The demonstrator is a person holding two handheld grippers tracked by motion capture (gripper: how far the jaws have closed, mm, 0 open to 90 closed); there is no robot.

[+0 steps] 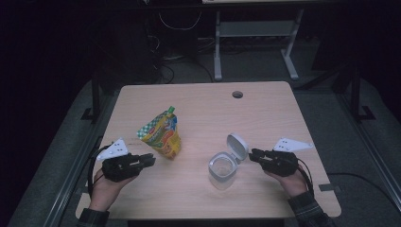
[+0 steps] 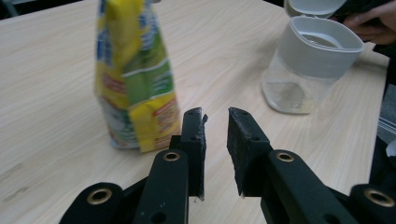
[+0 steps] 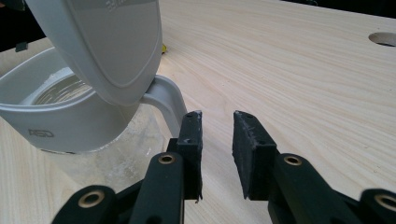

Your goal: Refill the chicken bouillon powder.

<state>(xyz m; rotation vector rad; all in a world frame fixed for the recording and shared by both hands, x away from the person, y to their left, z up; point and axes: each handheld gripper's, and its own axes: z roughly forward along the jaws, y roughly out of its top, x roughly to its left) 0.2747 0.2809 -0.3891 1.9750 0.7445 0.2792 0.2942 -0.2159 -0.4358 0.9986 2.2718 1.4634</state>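
1. High view: the clear jar (image 1: 222,170) is your landmark; it stands on the bench (image 1: 265,118) toward the near edge with its flip lid (image 1: 237,146) tipped open on the far right side. The spouted food pouch (image 1: 162,136) stands upright well to the left of the jar. Your left gripper (image 1: 150,160) sits just left of the pouch's base, and your right gripper (image 1: 252,155) is just right of the jar, close by the lid hinge. Judging by this, the step in hand is taking hold of the pouch while the jar is kept steady.

2. Left gripper view: the left fingers (image 2: 194,135) stand narrowly apart with nothing between them. The pouch (image 2: 133,79) is off to the left of their line, so swing the fingers onto its body before you close. Grip the pouch's body above its base, gently enough not to squeeze its contents out. This view shows that misalignment, which the high view hides.

3. Right gripper view: the right fingers (image 3: 191,140) are also narrowly apart and hold nothing. The lid (image 3: 112,42) and the jar's hinge strap (image 3: 168,100) sit just left of them, apart from the pads. Keep that hand still, or close on the strap only if the jar needs steadying. The gap at the hinge is clear here, while from above it looks like contact.
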